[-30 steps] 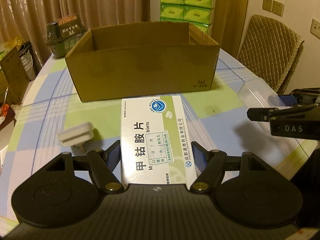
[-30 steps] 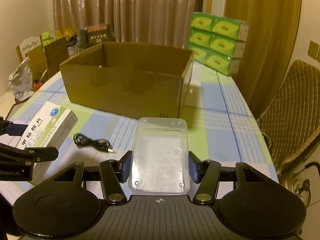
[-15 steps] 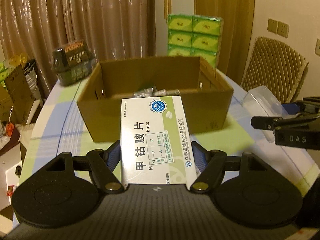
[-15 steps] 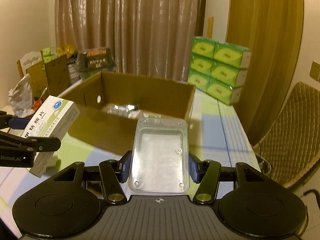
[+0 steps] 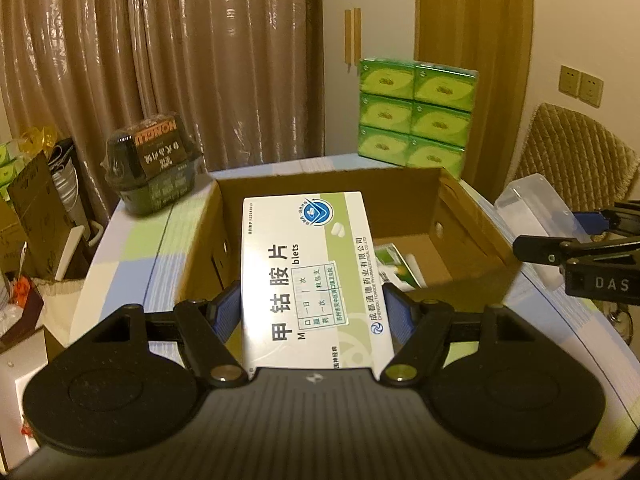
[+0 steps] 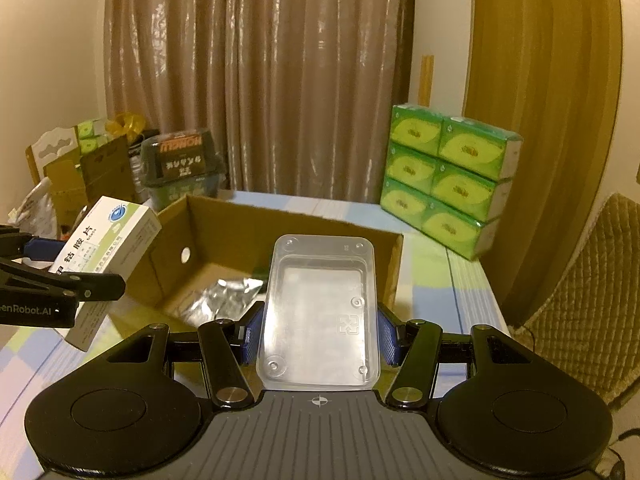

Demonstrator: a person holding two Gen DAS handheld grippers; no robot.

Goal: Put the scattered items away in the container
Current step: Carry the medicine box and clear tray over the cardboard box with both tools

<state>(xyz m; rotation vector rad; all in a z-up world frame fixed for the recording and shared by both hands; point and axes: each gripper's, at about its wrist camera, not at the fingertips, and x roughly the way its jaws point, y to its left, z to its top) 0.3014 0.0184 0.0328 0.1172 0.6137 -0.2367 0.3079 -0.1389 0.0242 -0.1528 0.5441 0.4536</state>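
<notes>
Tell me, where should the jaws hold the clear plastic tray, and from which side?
Grip the clear plastic tray across its narrow width, on the two long side walls, coming in from a short end. The long walls are straight and parallel; the right gripper already holds it this way, near the cardboard box.

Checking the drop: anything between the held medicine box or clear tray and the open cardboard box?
Nothing visible. The medicine box and clear tray hang near the cardboard box, whose top is open; a foil pack lies inside.
</notes>
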